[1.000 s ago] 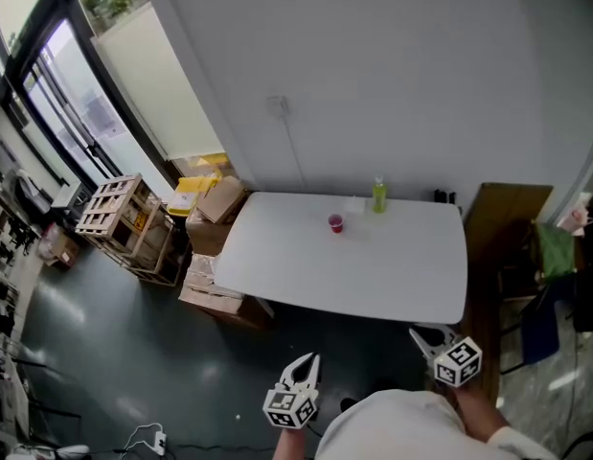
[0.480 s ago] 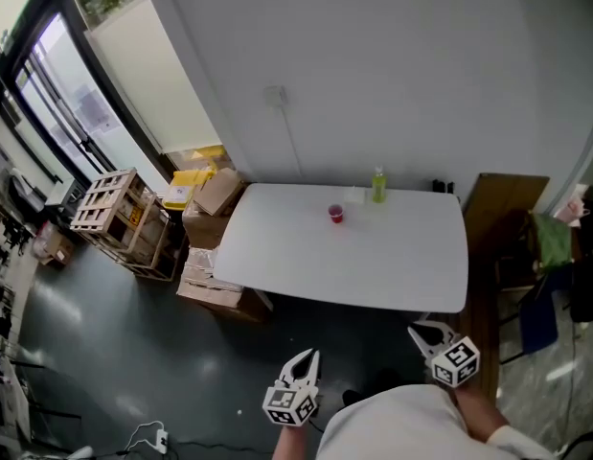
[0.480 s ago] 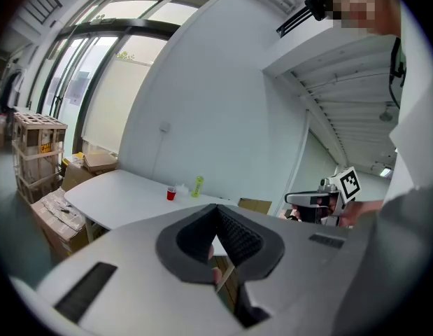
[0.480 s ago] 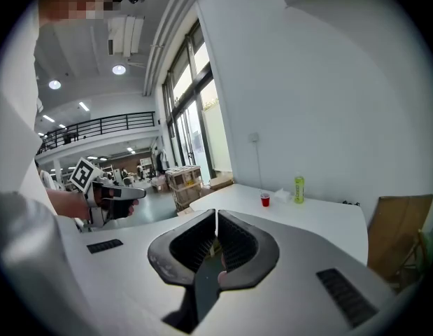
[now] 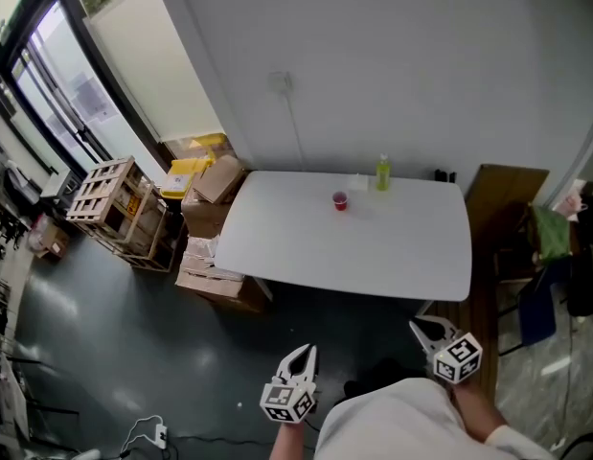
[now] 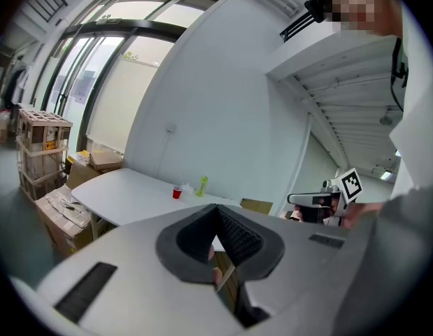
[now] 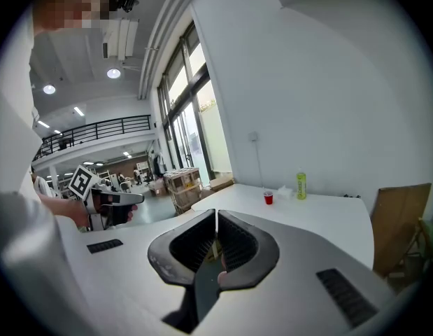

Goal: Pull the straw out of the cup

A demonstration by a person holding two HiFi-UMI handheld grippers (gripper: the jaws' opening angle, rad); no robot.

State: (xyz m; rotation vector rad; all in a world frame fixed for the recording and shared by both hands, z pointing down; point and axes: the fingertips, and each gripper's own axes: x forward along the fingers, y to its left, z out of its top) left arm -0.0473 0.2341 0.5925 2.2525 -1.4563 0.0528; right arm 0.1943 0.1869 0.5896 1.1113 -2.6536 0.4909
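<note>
At the bottom of the head view, close to your body, your left gripper (image 5: 304,355), a grey body with ribbed black pads, is clenched on nothing, its pads meeting at the tips. Your right gripper (image 5: 419,327), of the same build, is also squeezed together and empty. Each carries a white marker cube (image 5: 458,359) printed with black square codes. These are patterns rather than words, and they are the only print that shows clearly. Both grippers hang over the dark grey floor (image 5: 133,353), short of the near edge of the white round-cornered table (image 5: 373,257).

Toward the table's far side stands the small red cup (image 5: 340,200), upright and well apart from both grippers. At this size you cannot make out the straw in it. Near the cup, to its right and further back, a slim yellow-green bottle (image 5: 382,172) stands upright by the white wall (image 5: 421,65); its label is too small to read.

Left of the table sit brown cardboard boxes (image 5: 217,182), a yellow box (image 5: 186,172) and a slatted wooden crate (image 5: 109,204). Any print on them is illegible. A flat brown board (image 5: 502,214) stands at the table's right end.
</note>
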